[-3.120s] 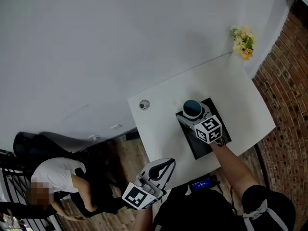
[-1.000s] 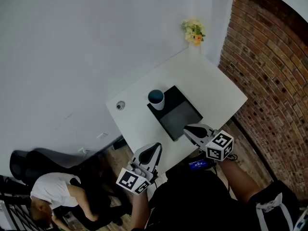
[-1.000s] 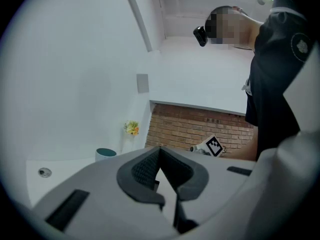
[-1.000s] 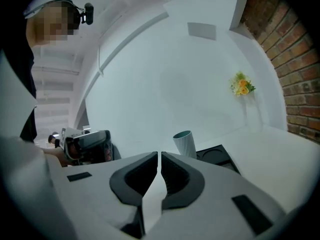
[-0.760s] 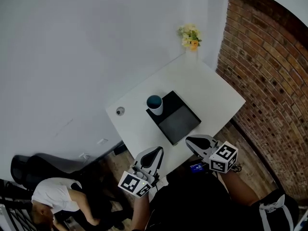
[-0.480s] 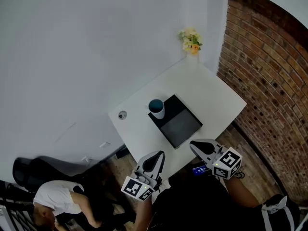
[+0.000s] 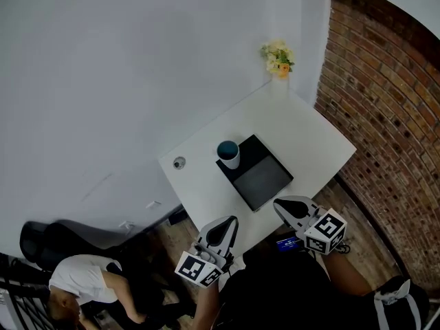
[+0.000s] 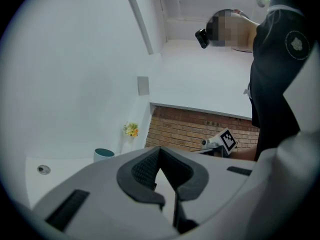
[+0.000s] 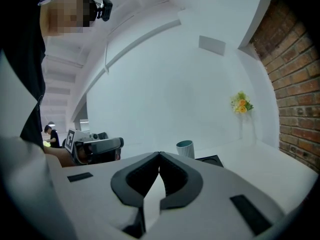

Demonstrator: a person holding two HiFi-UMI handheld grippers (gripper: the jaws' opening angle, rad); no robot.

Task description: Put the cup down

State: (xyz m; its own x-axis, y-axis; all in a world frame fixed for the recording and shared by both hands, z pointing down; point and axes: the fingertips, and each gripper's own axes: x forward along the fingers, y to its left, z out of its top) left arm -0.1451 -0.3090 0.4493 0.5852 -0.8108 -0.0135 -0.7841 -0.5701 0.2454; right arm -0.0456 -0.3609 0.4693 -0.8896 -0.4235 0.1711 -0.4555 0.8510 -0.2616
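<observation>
A pale cup with a teal inside (image 7: 229, 154) stands upright on the far left corner of a black mat (image 7: 259, 177) on the white table (image 7: 313, 136). It also shows small in the left gripper view, the cup (image 8: 103, 154), and in the right gripper view, the cup (image 9: 185, 148). My right gripper (image 7: 290, 207) hovers at the table's near edge, shut and empty, well short of the cup. My left gripper (image 7: 220, 231) hangs off the table's near left edge, shut with nothing in it.
A small vase of yellow flowers (image 7: 278, 58) stands at the table's far corner by the brick wall (image 7: 392, 115). A small round disc (image 7: 179, 162) lies on the table left of the cup. A person (image 7: 75, 284) crouches on the floor at lower left beside a dark chair (image 7: 62, 236).
Three seconds ago my right gripper was at the cup on the mat; since then it has let go and drawn back to the table's near edge. The cup stands alone.
</observation>
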